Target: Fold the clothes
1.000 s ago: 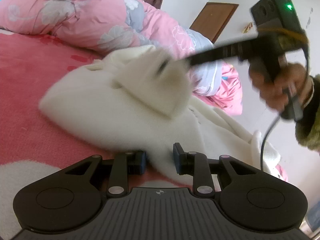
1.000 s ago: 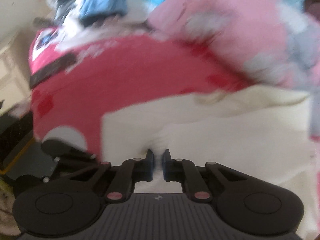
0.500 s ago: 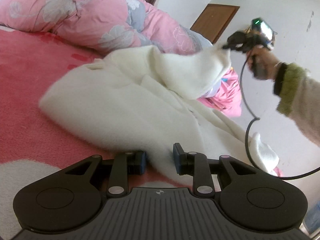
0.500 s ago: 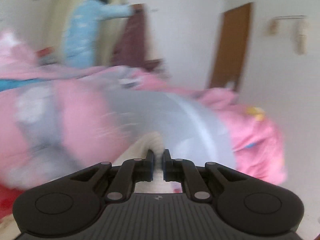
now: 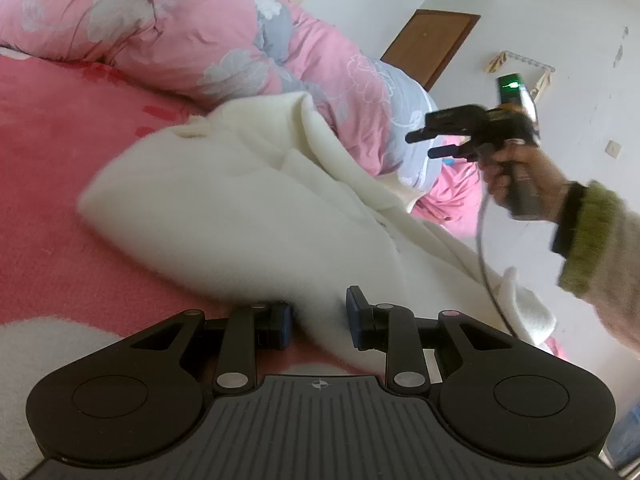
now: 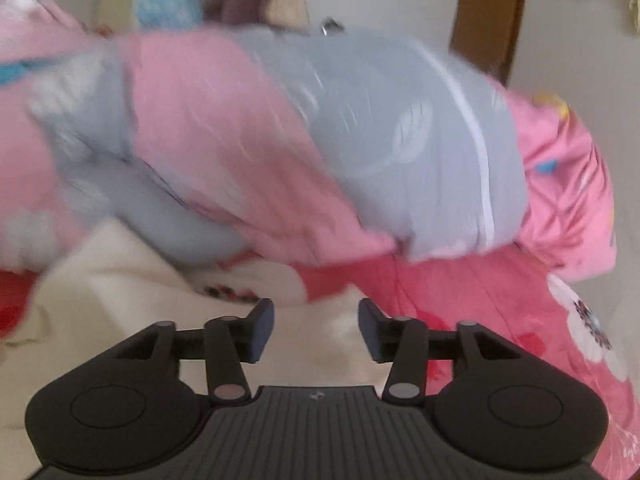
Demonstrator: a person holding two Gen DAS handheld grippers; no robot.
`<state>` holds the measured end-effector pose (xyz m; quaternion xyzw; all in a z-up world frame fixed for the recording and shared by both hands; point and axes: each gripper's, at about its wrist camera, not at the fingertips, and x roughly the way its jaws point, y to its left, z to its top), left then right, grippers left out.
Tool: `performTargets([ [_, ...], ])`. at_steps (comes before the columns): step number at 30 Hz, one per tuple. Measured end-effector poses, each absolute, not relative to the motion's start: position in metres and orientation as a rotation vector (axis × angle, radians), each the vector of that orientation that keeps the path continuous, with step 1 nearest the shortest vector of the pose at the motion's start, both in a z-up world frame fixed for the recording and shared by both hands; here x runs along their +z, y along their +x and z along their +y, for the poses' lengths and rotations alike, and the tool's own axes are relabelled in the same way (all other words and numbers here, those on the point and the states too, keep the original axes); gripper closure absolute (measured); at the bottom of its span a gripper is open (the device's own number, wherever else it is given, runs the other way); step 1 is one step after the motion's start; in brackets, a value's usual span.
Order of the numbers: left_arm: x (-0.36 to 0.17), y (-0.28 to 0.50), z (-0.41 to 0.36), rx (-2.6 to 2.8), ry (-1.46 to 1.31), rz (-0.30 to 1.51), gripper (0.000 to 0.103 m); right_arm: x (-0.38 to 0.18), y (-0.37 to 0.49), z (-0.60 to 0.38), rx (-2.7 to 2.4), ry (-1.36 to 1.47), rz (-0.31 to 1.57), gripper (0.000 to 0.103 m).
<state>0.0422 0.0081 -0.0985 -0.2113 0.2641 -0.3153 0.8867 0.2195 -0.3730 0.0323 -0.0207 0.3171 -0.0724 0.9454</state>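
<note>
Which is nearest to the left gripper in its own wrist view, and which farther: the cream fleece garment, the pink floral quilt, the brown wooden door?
1. Cream fleece garment, between the fingers.
2. Pink floral quilt, behind it.
3. Brown wooden door, upper right.

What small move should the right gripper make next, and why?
Probably drop back to the white garment and take a fresh edge. The right gripper hangs in the air, opening, with nothing between its fingers, while the left gripper pinches the near hem.

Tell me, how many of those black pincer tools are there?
2. The left gripper pinches the cream garment's near edge; the right gripper, jaws opening and empty, is held above it.
</note>
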Motion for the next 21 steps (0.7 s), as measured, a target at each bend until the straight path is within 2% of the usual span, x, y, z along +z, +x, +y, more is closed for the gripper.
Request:
performTargets([
  [3,-0.099,0.042,0.008,-0.655,-0.445,0.550,0.077,0.031,0.205,-0.355,0.043,0.054,0.758,0.046],
  [8,-0.100,0.042,0.009,-0.661,-0.458,0.548,0.077,-0.021,0.206,-0.328,0.193,0.194,1.001,0.045],
  [12,-0.100,0.042,0.009,-0.662,-0.461,0.546,0.077,-0.046,0.218,-0.327,0.152,0.320,1.028,0.045],
  [16,-0.100,0.042,0.009,-0.663,-0.462,0.546,0.077,-0.049,0.213,-0.327,0.186,0.403,0.986,0.089],
  [17,-0.100,0.042,0.009,-0.664,-0.463,0.546,0.077,-0.047,0.207,-0.327,0.195,0.398,0.974,0.093],
  [21,-0.102,0.041,0.010,-0.670,-0.471,0.543,0.077,-0.036,0.180,-0.326,0.258,0.418,0.929,0.094],
])
